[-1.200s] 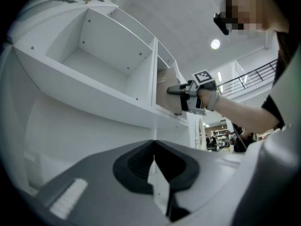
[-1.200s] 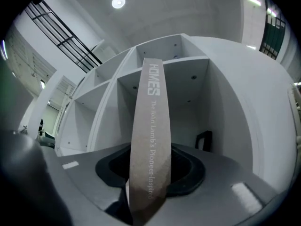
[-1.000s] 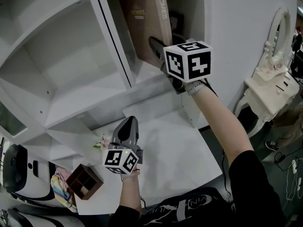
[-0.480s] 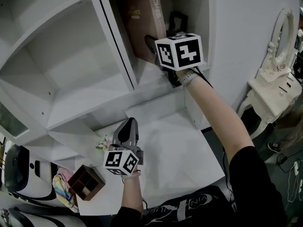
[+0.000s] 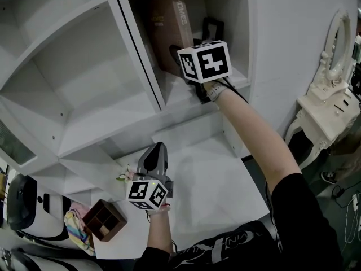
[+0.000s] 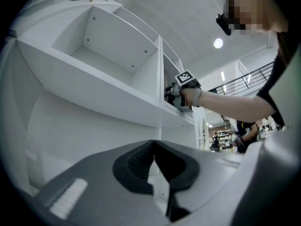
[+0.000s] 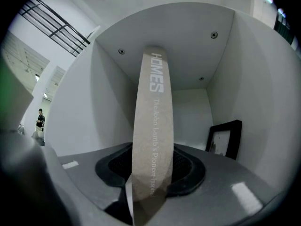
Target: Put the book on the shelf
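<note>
A brown book (image 5: 169,24) with "HOMES" on its spine (image 7: 153,140) stands upright inside the upper right compartment of the white shelf (image 5: 186,97). My right gripper (image 5: 179,58) is shut on the book's lower spine, reaching into that compartment; in the right gripper view (image 7: 151,182) both pads press on the spine. My left gripper (image 5: 155,156) hangs lower, over the white table (image 5: 220,185), jaws together with nothing between them (image 6: 154,173). From the left gripper view the right gripper (image 6: 181,91) shows far off at the shelf.
A small black picture frame (image 7: 223,138) leans in the back right corner of the same compartment, right of the book (image 5: 210,27). The left compartments (image 5: 73,66) hold nothing. A brown wooden grid box (image 5: 104,219) and a small flower (image 5: 123,174) sit on the table. A cream dresser (image 5: 324,109) stands right.
My right gripper has pushed the book deeper into the compartment, up and leftward in the head view. The left gripper has barely moved.
</note>
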Available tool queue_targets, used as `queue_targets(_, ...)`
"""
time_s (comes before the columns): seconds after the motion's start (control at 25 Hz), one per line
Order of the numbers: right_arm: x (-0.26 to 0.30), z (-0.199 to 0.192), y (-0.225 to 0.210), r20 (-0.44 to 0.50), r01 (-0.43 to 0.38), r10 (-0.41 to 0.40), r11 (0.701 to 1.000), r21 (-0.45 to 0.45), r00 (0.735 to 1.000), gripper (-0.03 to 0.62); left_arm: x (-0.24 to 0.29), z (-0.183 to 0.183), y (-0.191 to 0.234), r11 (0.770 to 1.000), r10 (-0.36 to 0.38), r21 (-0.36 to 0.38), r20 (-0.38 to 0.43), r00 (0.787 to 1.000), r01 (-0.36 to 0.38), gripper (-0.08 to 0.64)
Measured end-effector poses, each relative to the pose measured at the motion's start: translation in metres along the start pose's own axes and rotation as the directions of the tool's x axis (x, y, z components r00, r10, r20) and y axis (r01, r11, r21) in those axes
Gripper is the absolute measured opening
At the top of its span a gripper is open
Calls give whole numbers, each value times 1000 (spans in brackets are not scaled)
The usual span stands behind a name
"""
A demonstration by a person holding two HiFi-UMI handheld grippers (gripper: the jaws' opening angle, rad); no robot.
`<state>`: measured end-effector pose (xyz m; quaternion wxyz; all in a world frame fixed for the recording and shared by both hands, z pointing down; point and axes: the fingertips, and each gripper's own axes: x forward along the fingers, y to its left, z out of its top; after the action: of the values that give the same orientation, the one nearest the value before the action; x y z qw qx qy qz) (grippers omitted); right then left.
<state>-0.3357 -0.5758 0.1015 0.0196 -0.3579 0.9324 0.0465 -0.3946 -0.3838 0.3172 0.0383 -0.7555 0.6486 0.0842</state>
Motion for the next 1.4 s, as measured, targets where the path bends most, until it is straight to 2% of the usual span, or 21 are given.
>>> queue_targets(0.16,1,-2,1,-14,-7,6,1000,-29,1000,192,-1,2,-3,1000,-6,4,-1,1000,6,0)
queue_targets(0.24,3,-7,5,-34,-63,63,998,-2,997,195,-3,4,-1,1000,-2,3,-1,1000,2,0)
queue_targets(0.32,3,-12,10,-48,-128,130,991,39,990,289,-6,6,0,1000,3,2,0,1000,-3,0)
queue_targets(0.36,1,-13,12,-51,-143,145,989,41,988,310,-8,7,1,1000,5,3,0,1000,-5,0)
queue_targets(0.52,-8,-11,14,-54,-140,139,990,-22,989,324,-11,8,0,1000,7,8,-1,1000,-7,0)
queue_targets(0.64,-14,-12,13,-52,-142,141,990,-19,989,327,-13,9,-3,1000,2,11,-4,1000,-2,0)
queue_targets(0.96,-47,-11,4,-29,-148,148,989,-5,989,319,-25,11,-4,1000,15,19,-20,1000,-15,0)
queue_targets(1.4,-94,-18,4,-11,-121,121,991,-58,993,199,-38,7,-15,1000,8,20,-43,999,-7,0)
